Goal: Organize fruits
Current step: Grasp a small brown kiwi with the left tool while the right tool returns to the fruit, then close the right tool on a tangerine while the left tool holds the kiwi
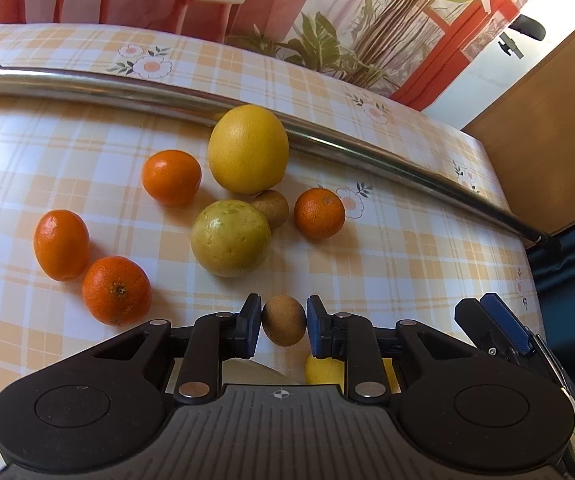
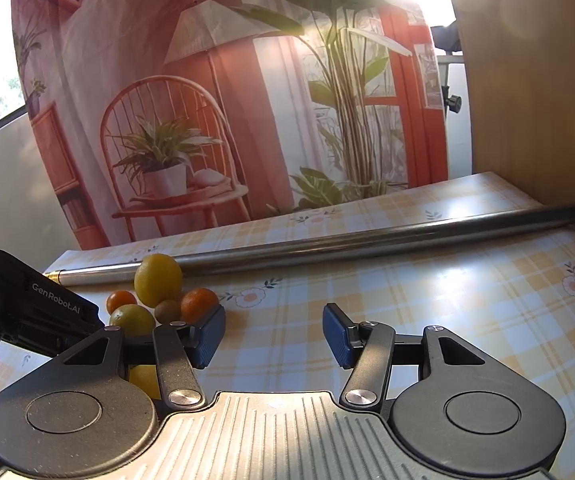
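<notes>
**Fruit sorting on a checked tablecloth: kiwi held in the left gripper**

Kiwi (image 1: 284, 320) is sitting between the two blue pads of the left gripper (image 1: 283, 326), whose jaws are closing narrowly on it, both pads touching its sides. It is hanging above the tablecloth (image 1: 407, 264), with a yellow fruit (image 1: 323, 370) partly showing beneath it. Ahead of it, the remaining fruit is lying on the cloth: a large yellow citrus (image 1: 248, 149) is resting against a metal tube (image 1: 99, 86), a greenish round fruit (image 1: 230, 238) is touching a second kiwi (image 1: 272, 207), and four tangerines are spreading around them, two (image 1: 61, 245) (image 1: 116, 290) side by side at the left, one (image 1: 171, 177) near the yellow citrus, and one (image 1: 319, 213) at the right. The right gripper (image 2: 273, 336) is hovering with its jaws wide apart, holding nothing, well to the right of the fruit cluster. A printed backdrop (image 2: 227, 92) is standing behind the table.
</notes>
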`<action>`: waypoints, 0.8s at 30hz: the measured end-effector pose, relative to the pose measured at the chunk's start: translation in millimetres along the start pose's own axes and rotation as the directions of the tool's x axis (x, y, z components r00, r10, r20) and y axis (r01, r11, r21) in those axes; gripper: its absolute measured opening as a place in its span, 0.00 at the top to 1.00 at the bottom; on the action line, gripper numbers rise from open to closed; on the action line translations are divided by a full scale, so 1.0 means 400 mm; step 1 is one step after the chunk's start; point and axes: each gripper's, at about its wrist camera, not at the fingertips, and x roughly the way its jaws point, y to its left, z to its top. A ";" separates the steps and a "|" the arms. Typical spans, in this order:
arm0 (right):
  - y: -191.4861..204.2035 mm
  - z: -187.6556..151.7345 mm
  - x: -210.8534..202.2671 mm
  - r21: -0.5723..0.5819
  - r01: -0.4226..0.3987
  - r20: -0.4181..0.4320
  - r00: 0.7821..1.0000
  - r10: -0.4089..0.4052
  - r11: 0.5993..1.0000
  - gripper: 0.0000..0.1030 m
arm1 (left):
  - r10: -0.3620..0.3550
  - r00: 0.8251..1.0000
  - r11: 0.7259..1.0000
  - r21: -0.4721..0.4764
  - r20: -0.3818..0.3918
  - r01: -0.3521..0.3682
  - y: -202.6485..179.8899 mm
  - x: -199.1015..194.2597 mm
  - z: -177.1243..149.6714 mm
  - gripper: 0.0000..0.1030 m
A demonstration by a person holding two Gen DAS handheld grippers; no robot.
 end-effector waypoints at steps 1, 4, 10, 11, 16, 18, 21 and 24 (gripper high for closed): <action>0.004 0.002 -0.003 -0.005 0.000 0.000 1.000 0.000 1.000 0.50 | 0.000 1.000 1.000 0.010 0.012 0.000 0.000 -0.010 0.000 0.75; 0.016 0.010 -0.009 -0.021 0.001 -0.002 1.000 -0.001 1.000 0.50 | 0.004 0.998 0.999 0.041 0.055 -0.006 -0.001 -0.042 0.002 0.75; 0.056 0.023 -0.027 -0.064 0.006 -0.006 1.000 -0.007 0.998 0.50 | 0.009 0.991 0.996 0.089 0.133 -0.021 0.013 -0.107 -0.002 0.75; 0.065 0.025 -0.031 -0.072 0.007 -0.007 1.000 -0.007 0.997 0.50 | 0.011 0.989 0.995 0.101 0.147 -0.026 0.016 -0.119 -0.005 0.75; 0.105 0.040 -0.040 -0.104 0.005 -0.017 1.000 -0.007 0.995 0.50 | 0.014 0.978 0.988 0.149 0.208 -0.046 0.028 -0.169 -0.021 0.75; 0.123 0.046 -0.043 -0.116 0.002 -0.021 1.000 -0.004 0.993 0.50 | 0.014 0.973 0.985 0.165 0.232 -0.054 0.035 -0.189 -0.028 0.75; 0.154 0.053 -0.045 -0.136 -0.005 -0.029 1.000 0.001 0.991 0.50 | 0.019 0.963 0.979 0.190 0.269 -0.072 0.052 -0.222 -0.040 0.75; 0.187 0.059 -0.042 -0.160 -0.011 -0.039 0.999 0.005 0.987 0.50 | 0.025 0.953 0.974 0.206 0.303 -0.091 0.073 -0.253 -0.052 0.75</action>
